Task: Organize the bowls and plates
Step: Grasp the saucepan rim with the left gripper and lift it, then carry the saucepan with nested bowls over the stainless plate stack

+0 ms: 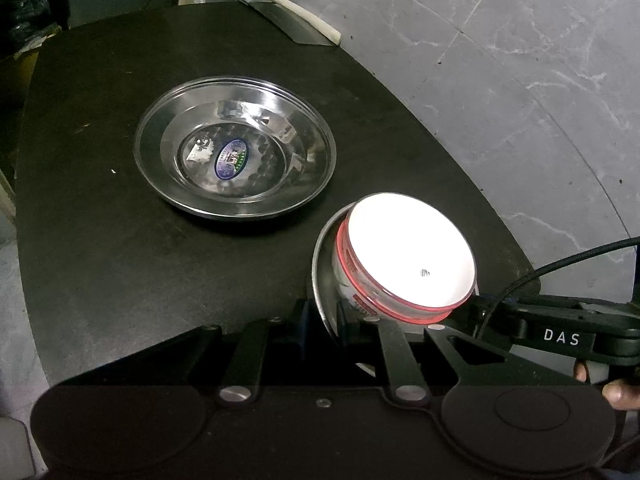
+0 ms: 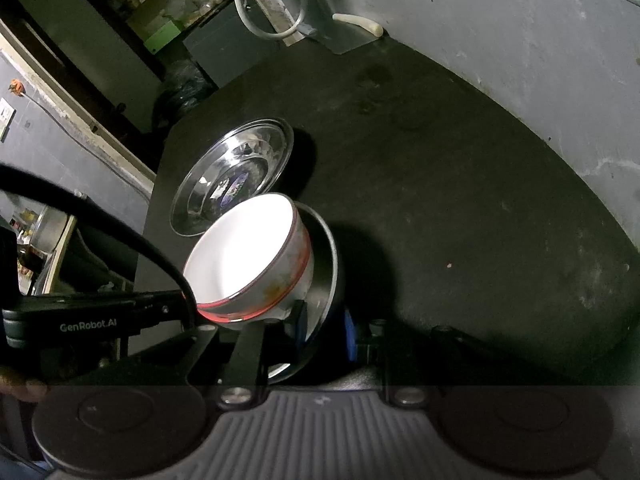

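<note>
A steel plate [image 1: 234, 148] with a blue oval sticker lies on the black table [image 1: 100, 240]; it also shows in the right wrist view [image 2: 236, 172]. A second steel plate [image 1: 324, 280] carries stacked white bowls with red rims [image 1: 408, 248], lifted and tilted. My left gripper [image 1: 322, 320] is shut on this plate's near rim. In the right wrist view, my right gripper [image 2: 320, 324] is shut on the same plate's [image 2: 326, 256] rim, with the bowls [image 2: 248, 252] on it.
A cleaver [image 1: 288, 20] with a white handle lies at the table's far edge, also in the right wrist view [image 2: 352, 36]. Grey marble floor [image 1: 520, 80] lies to the right of the table. Clutter and a hose [image 2: 272, 4] stand beyond the far edge.
</note>
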A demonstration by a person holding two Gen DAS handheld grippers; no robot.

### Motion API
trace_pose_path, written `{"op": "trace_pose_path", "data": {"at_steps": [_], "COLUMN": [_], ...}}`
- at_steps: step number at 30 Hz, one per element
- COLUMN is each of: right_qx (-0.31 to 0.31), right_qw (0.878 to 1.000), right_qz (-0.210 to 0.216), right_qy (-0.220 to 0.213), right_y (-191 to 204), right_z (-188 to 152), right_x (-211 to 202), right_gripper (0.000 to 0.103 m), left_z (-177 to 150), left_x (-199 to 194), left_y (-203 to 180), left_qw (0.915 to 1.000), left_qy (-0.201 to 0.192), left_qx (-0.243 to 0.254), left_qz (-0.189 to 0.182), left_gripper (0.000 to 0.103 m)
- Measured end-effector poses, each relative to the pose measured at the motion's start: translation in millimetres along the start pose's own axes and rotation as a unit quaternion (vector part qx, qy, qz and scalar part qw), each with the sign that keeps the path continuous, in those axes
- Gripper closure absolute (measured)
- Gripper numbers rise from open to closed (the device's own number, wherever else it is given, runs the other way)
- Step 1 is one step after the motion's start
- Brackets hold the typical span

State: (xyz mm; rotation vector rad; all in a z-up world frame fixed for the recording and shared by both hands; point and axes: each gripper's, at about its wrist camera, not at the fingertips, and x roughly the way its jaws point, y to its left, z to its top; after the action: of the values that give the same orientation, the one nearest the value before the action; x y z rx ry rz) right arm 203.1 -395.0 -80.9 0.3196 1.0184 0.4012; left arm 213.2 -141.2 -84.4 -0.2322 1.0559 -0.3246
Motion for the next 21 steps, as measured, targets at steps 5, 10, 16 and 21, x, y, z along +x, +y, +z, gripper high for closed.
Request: {"op": "trace_pose_path", "data": {"at_steps": [5,10,16,21], "right_qx": [-0.006,-0.008,-0.01,-0.014], "right_qw": [1.0,1.0,1.0,1.0], "right_qz": [-0.003,-0.004,-0.01,-0.013], "right_qy": [-0.002,-0.004,-0.007,-0.017], "right_y": [2.6,3.1,3.5,3.7], "right_z": [-0.1,0.1,-0.1,-0.9], "right_x": [0.8,1.1,-1.0,-4.8], "right_gripper": [0.082,0.082,0.083,0.083], "left_z": [-0.1,-0.4,-0.8,1.6], "left_x": [0.2,1.1,1.1,0.1], "left_y": [0.1,1.2,1.9,-0.6], "left_qw": [1.0,1.0,0.9999,0.9997], "left_qy": [-0.002,-0.003,-0.008,-0.019], "left_qx": [-0.002,-0.004,0.001,0.008], "left_qz": [0.0,-0.006,-0.011,-0.016], "left_gripper": [0.088,0.088,0.088,0.089]}}
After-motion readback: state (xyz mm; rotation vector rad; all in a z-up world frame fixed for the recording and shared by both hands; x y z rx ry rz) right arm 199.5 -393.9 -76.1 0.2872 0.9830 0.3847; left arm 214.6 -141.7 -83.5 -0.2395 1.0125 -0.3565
